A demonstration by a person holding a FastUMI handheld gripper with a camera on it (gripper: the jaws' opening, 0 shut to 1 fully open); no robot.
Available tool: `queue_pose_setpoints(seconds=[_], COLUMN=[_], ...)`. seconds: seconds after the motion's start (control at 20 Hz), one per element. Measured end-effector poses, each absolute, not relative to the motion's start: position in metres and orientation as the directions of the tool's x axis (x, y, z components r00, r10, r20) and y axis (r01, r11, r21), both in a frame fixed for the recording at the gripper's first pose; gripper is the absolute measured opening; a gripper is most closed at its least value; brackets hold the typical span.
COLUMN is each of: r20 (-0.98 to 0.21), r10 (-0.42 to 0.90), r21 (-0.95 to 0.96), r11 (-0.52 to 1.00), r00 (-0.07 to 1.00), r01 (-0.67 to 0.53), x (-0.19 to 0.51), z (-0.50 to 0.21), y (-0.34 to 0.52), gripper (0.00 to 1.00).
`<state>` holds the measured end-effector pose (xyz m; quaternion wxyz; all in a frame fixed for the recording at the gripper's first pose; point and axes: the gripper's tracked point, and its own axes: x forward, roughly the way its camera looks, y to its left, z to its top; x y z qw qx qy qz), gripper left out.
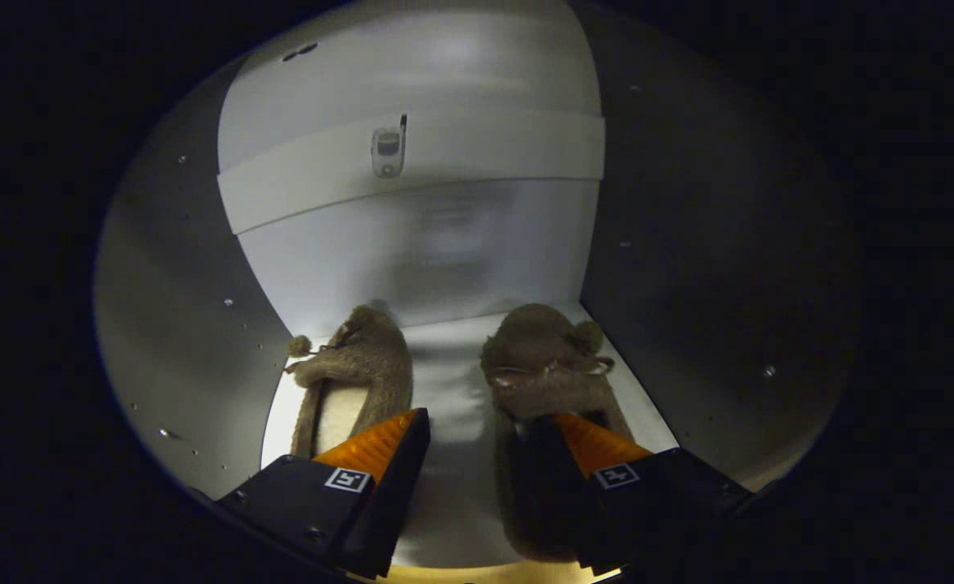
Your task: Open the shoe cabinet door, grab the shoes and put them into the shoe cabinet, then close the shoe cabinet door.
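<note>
Two fuzzy brown slippers lie side by side on the white floor (453,381) inside the shoe cabinet, toes toward the back panel. The left slipper (359,361) has a pale lining and a pompom on a cord. The right slipper (538,349) also carries a pompom and a bow. My gripper (489,422) stands open, with bare white floor between its fingers. Its left fingertip (400,434) overlaps the left slipper's inner edge. Its right fingertip (582,438) sits over the right slipper's opening and hides the heel. Neither slipper is pinched.
The cabinet's grey side walls (193,324) (688,284), dotted with peg holes, close in on both sides. A white shelf board (485,154) crosses the back above the slippers, with a small metal fitting (388,150) on it. The back panel (444,251) stands just beyond the toes.
</note>
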<state>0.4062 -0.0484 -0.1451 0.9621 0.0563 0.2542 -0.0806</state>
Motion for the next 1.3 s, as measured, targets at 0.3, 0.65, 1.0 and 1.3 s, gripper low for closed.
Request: queue_pose_setpoints(seconds=[0.3, 0.65, 1.0, 1.3], r20=[-0.327, -0.189, -0.043, 0.034], r10=[-0.138, -0.144, -0.035, 0.051], r21=[0.053, 0.091, 0.125, 0.103], r11=[0.985, 0.982, 0.991, 0.993], r00=[0.935, 0.971, 0.998, 0.998], r01=[0.164, 0.164, 0.04, -0.054], x=[0.329, 0.205, 0.08, -0.005], z=[-0.101, -0.062, -0.017, 0.001], y=[-0.039, -0.032, -0.015, -0.039], gripper=[0.94, 0.98, 0.98, 0.98])
